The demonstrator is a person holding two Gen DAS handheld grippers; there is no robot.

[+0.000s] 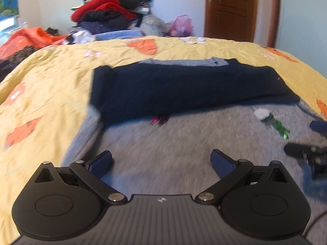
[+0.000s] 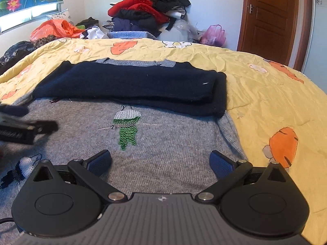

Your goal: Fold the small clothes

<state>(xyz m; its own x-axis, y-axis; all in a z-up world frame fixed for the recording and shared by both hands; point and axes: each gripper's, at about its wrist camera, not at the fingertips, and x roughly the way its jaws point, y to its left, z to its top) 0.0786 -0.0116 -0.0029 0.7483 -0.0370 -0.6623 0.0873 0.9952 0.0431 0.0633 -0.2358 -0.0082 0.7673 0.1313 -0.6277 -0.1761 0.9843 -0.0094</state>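
Sweater: your grey knit sweater (image 2: 173,143) lies flat on the bed, its hem end nearest you, a green sequin figure (image 2: 126,129) on the chest.
Sleeves: the two navy sleeves (image 2: 130,85) are folded across the upper chest, one on top of the other, just below the grey collar. That looks like the sleeve fold already made, so the body is ready to be folded up.
Left gripper (image 1: 161,163): your jaws stand wide open above the grey knit near the hem, nothing between the blue pads (image 1: 102,163); blur hides whether they touch the cloth.
Right gripper (image 2: 160,163): jaws spread as wide as they go, empty, poised over the lower right part of the body.
Likely next: you probably need the hem corners, one for each gripper.
Bed: the yellow quilt (image 2: 255,94) with orange prints gives you a wide flat surface.
Beyond: a heap of clothes (image 2: 147,8) is piled against the wall, beside a pink bag (image 2: 214,33) and a wooden door (image 2: 271,16).
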